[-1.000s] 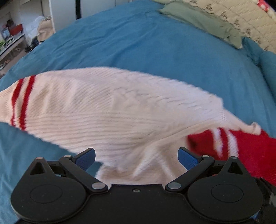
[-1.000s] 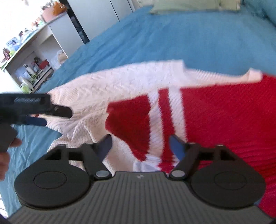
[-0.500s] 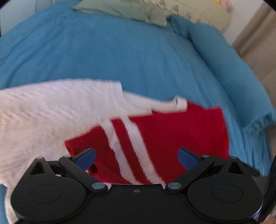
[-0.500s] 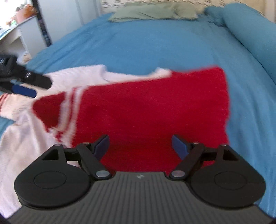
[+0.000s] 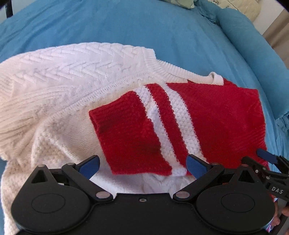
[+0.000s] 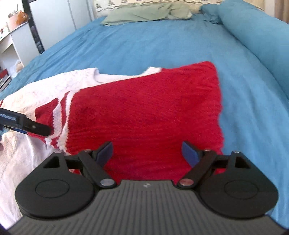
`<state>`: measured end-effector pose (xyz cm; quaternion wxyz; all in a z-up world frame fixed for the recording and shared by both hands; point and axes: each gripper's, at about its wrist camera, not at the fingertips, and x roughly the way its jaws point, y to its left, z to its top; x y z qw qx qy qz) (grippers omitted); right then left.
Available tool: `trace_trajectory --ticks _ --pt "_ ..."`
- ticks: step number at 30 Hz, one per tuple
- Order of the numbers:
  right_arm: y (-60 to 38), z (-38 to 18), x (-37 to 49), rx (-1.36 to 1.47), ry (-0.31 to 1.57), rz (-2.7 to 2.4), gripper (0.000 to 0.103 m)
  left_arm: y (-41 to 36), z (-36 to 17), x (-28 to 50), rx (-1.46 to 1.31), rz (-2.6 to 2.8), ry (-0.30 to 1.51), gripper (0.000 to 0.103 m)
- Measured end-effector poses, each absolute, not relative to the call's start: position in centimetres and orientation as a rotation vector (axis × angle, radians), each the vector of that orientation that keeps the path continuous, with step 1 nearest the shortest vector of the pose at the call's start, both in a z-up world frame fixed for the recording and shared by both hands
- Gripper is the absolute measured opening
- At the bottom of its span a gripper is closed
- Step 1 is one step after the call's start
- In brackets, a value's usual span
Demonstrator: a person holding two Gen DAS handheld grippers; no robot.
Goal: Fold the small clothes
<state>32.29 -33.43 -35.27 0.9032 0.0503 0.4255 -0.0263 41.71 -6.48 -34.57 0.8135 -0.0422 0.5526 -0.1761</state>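
Note:
A small knit sweater, half white (image 5: 75,76) and half red (image 5: 225,115), lies on the blue bed. A red sleeve with two white stripes (image 5: 137,130) is folded across its middle. My left gripper (image 5: 142,162) is open and empty, just above the sleeve cuff. My right gripper (image 6: 147,151) is open and empty over the red half (image 6: 144,108). The right gripper's fingers (image 5: 265,155) show at the right edge of the left wrist view. The left gripper's finger (image 6: 36,128) shows at the left of the right wrist view, by the striped cuff.
The blue bedspread (image 6: 144,43) spreads all around the sweater. A green pillow (image 6: 144,14) lies at the head of the bed. A blue bolster (image 6: 256,36) runs along the right side. White shelves and a cupboard (image 6: 16,41) stand off the left edge.
The left gripper swung right, from over the white body to over the folded red sleeve. The right gripper also swung right, from the striped sleeve to over the red half. Both stayed open.

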Motion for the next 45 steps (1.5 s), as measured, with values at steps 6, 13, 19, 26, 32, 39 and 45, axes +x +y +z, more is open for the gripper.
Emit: trace_trajectory --ticks 6,13,19,26,32,39,45 --pt "-35.4 -36.8 31.4 0.163 0.904 -0.039 0.103 -5.3 -35.3 40.1 -0.074 -0.354 1.208 0.103" --pt "-34.3 -34.3 29.6 0.055 0.879 -0.104 0.103 -2.8 -34.2 38.0 -0.159 -0.302 1.21 0.103" --pt "-35.2 -35.1 26.0 -0.036 0.922 -0.257 0.101 -4.0 -32.1 36.2 -0.096 -0.34 1.172 0.103" --pt "-37.1 -36.3 26.0 -0.029 0.924 -0.242 0.088 -10.9 -30.7 37.1 -0.03 -0.475 1.076 0.103" --pt "-37.8 -37.9 27.2 -0.042 0.893 -0.2 0.061 -18.4 -32.2 39.7 -0.043 -0.538 1.026 0.103" --pt "-41.2 -38.8 25.2 0.085 0.848 -0.191 0.038 -21.5 -35.5 40.9 0.016 -0.476 1.048 0.103" --pt "-40.9 -35.5 25.1 0.03 0.838 -0.116 0.068 -19.8 -33.0 39.5 -0.021 -0.453 1.016 0.103"
